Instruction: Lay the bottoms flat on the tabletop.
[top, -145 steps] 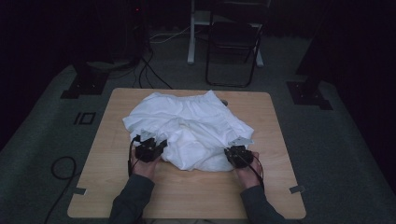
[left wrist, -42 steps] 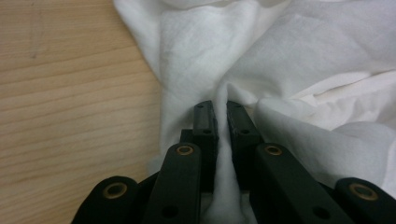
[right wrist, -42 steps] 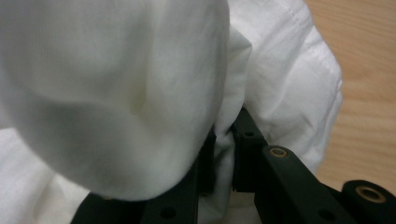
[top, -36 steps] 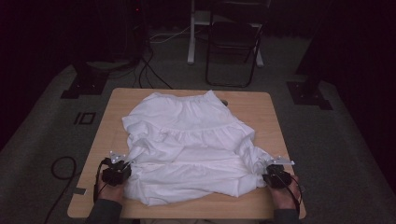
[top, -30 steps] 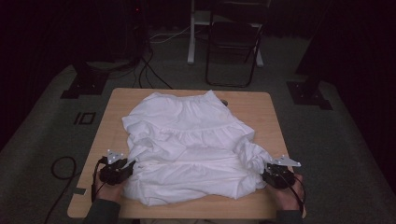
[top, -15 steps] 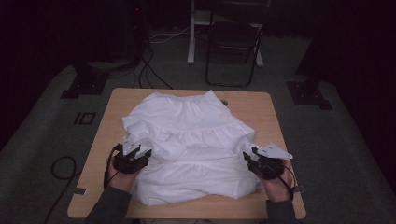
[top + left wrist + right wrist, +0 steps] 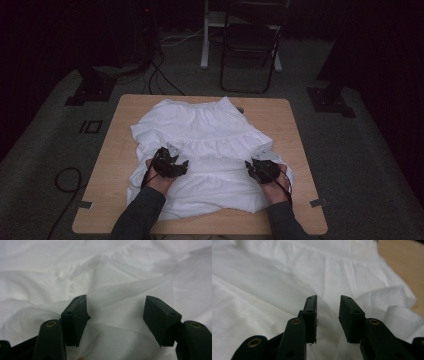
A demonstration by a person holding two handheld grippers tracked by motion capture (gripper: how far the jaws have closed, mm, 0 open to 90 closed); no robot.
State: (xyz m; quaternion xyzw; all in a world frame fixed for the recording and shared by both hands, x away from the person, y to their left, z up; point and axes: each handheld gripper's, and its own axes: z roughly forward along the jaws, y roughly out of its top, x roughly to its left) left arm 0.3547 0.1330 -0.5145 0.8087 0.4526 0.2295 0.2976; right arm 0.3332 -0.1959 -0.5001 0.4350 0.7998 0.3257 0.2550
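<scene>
A white tiered garment (image 7: pixel 210 150) lies spread flat on the wooden table (image 7: pixel 107 170), waistband at the far side, hem near the front edge. My left gripper (image 7: pixel 172 157) hovers over its left middle. In the left gripper view the jaws (image 7: pixel 115 305) stand wide apart above rumpled white cloth (image 7: pixel 112 272); they have just been opening, and nothing is pinched. My right gripper (image 7: pixel 261 164) is over the garment's right side. Its jaws (image 7: pixel 328 300) have just been closing to a narrow gap, with cloth (image 7: pixel 274 277) below and none gripped between the pads.
Bare wood shows along the table's left, right and far edges; a strip of it (image 7: pixel 404 262) appears in the right gripper view. Beyond the table stand a dark folding chair (image 7: pixel 248 45) and a white post (image 7: pixel 205 35). Cables (image 7: pixel 65 180) lie on the floor.
Both hands have come in from the garment's front corners toward its middle and further from the front edge. The garment, bunched in the oldest frame, now lies spread out.
</scene>
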